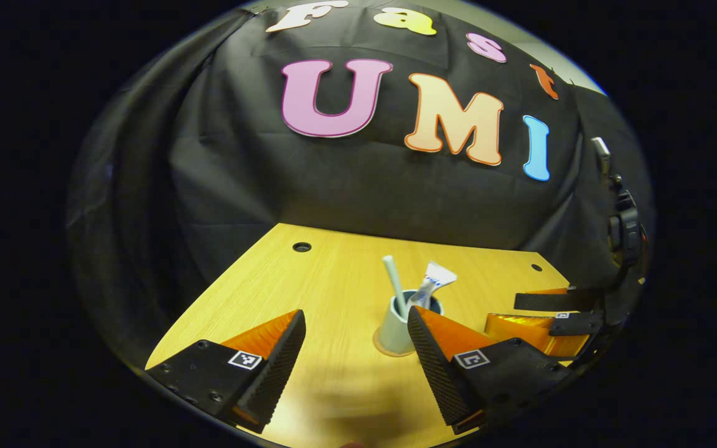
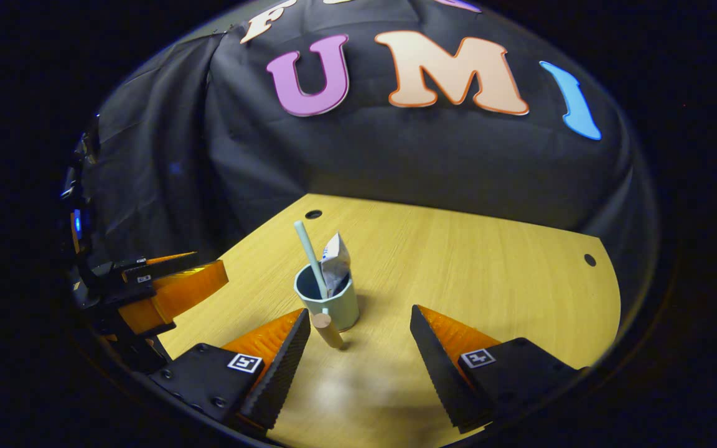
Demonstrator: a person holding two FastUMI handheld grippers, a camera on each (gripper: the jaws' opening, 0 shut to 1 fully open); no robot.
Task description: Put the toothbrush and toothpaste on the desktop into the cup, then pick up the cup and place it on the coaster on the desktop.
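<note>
both grippers, left gripper (image 1: 355, 345) and right gripper (image 2: 358, 339), stand wide open and hold nothing. the cup (image 1: 396, 326) rests on the coaster (image 1: 378, 346) on the desktop (image 1: 333, 274), with toothbrush (image 1: 394, 283) and toothpaste (image 1: 433, 281) upright inside. it looks light, rigid and smooth (likely slippery), top-heavy with its load; grip the wall mid-height.

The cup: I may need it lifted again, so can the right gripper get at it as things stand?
Probably yes. The right gripper stands open with the cup just ahead, nearer its left finger, and bare desktop between. The left gripper sits off to the side.
</note>
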